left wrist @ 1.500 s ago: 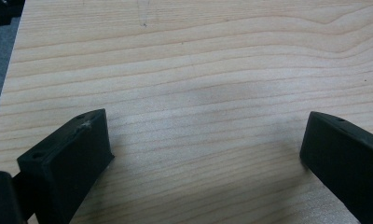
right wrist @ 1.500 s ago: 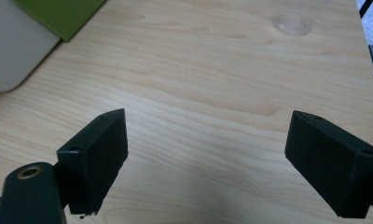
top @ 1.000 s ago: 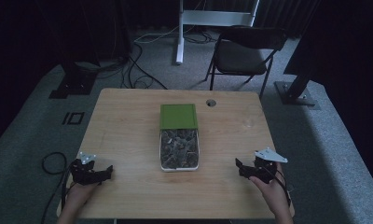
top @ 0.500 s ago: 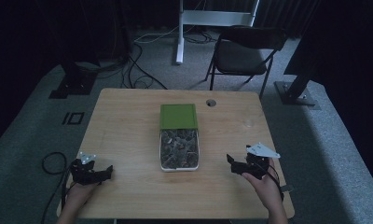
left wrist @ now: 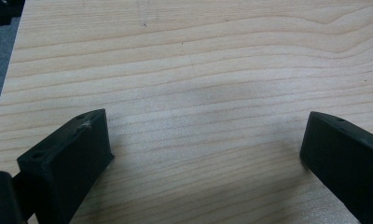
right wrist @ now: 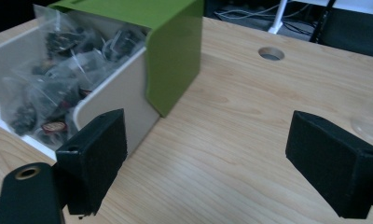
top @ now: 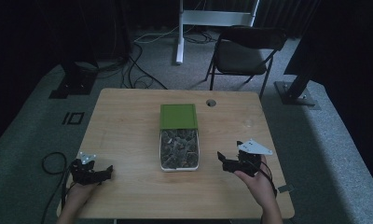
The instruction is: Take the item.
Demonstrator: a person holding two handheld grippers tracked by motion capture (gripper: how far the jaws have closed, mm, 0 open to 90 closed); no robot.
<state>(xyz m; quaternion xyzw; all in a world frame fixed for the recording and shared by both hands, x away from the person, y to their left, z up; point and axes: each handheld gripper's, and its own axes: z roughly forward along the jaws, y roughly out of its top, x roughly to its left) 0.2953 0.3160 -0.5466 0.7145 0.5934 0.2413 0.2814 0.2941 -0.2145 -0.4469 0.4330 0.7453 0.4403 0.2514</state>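
Your right gripper [top: 227, 162] sits low over the table [top: 128, 135], just to the right of the box [top: 178, 156], near its closer end, with your right hand [top: 254, 175] behind it and the forearm running back to the table's near edge. It points left and a little away from you, toward the box's side wall, and its jaws stand wide apart with nothing between them; in the right gripper view [right wrist: 205, 163] the one jaw lies just beside the white wall of the box [right wrist: 114, 98] without clearly touching it. The box stands in the middle of the table, its green lid [top: 178, 115] slid back over the far half, so the near half is uncovered and shows small clear bags [top: 177, 145] of dark parts. Your left gripper [top: 103, 173] rests well to the left of the box, near the table's front corner, aimed right toward the box, your left hand [top: 79, 189] holding it from behind. Its jaws are also spread wide, with only bare wood between them in the left gripper view [left wrist: 205, 158].
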